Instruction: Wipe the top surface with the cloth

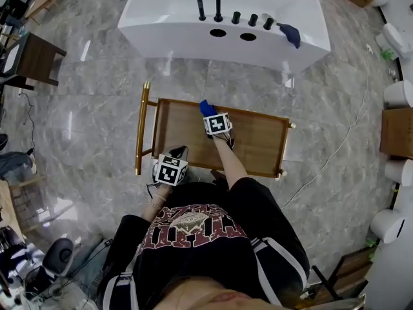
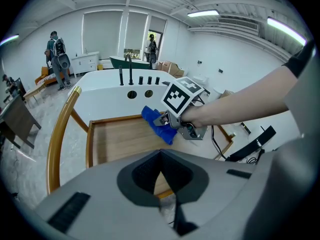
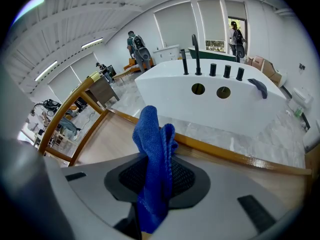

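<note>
Two grippers are seen. Low and left of centre, the left gripper (image 1: 177, 155) is held with jaws pressed together, empty. A soft, light blue microfibre cloth (image 3: 152, 144) is pinched, bunched, in the right gripper (image 3: 155, 184) over the brown wooden trolley top (image 1: 258, 141). It is judged floppy and best gripped at a fold. A white bathtub (image 1: 168, 18) and grey marble floor (image 1: 84, 95) are noted beyond.

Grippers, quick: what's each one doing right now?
Left gripper: closed, empty.
Right gripper: closed on the blue cloth.
</note>
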The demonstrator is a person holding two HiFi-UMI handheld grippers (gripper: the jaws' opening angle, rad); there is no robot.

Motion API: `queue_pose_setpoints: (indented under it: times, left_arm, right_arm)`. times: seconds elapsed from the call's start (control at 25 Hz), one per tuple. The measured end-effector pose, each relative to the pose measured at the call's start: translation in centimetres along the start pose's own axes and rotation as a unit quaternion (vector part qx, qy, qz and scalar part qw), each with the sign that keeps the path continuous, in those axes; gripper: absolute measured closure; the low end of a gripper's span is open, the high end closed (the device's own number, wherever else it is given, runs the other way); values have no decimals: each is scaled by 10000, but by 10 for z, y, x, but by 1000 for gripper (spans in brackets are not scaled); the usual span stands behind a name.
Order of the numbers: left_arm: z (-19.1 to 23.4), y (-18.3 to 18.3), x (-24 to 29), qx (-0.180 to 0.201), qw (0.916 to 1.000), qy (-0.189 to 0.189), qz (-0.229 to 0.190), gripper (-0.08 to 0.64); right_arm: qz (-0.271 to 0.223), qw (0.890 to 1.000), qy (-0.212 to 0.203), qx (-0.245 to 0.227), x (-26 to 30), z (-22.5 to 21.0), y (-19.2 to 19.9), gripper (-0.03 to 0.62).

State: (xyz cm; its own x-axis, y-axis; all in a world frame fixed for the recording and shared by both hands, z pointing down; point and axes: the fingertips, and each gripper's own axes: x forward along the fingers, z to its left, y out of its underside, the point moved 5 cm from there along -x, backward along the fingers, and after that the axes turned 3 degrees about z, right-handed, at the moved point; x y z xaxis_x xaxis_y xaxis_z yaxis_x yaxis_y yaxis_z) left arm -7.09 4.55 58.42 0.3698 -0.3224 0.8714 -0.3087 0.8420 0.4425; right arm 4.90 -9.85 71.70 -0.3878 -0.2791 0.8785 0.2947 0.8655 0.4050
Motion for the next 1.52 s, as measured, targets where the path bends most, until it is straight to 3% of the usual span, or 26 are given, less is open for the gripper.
queue_pose_setpoints:
  times: [1.52]
  left_arm:
    - [-58, -21, 29, 180, 9996, 203, 80, 512]
  right_arm:
    - [-50, 9990, 241, 369, -42, -79, 37, 488]
